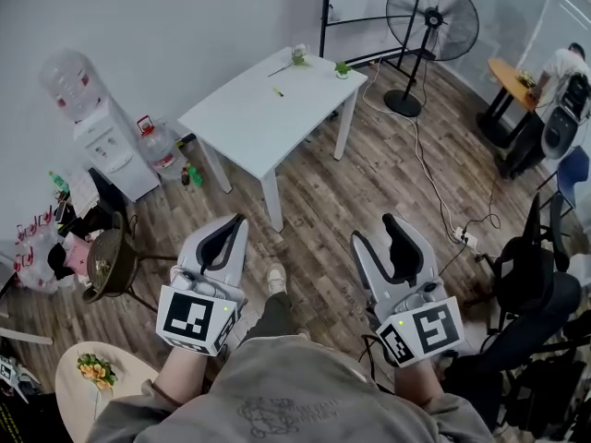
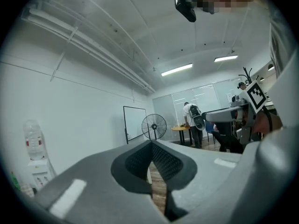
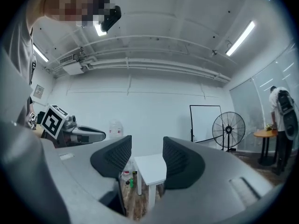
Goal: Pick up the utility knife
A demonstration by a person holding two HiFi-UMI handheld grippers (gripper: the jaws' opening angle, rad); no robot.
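**Grippers held level, well short of the white table**

A left gripper (image 2: pixel 151 146) and a right gripper (image 3: pixel 147 148) are held side by side and level above a wood-plank floor (image 1: pixel 369 183). The left gripper's jaws are seen pressed together at the tips, with nothing between them. The right gripper's jaws are spread wide and empty. A white rectangular table (image 1: pixel 249 127) is framed in the gap between them, well beyond the pads.

A slim yellow-green object (image 1: pixel 279 91) lies toward the table's far end, between its long edges and well apart from both grippers. It is possibly the utility knife, though it is too small to be made out. A small potted flower (image 1: pixel 298 55) is set at the table's far corner, and a small green plant (image 1: pixel 342 67) near its right corner. A black pedestal fan (image 1: pixel 431 12) is placed beyond the table.
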